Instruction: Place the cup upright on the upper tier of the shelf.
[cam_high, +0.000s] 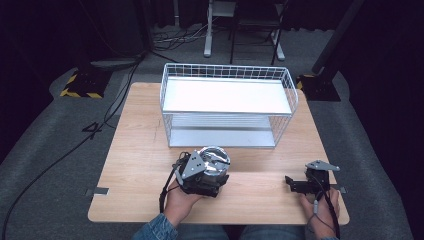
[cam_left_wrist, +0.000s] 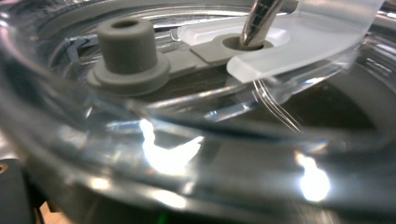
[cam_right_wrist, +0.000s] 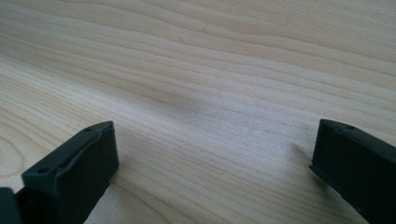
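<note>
At table centre-front, left gripper (cam_high: 207, 176) clasping the glass lid (cam_high: 215, 159).
Its jaws clamp the lid's near rim, probably to lift it toward the wire rack (cam_high: 227, 105) at 12 o'clock; right gripper (cam_high: 300, 184), jaws spread and empty, rests at 3 o'clock on the table (cam_high: 140, 150).
</note>
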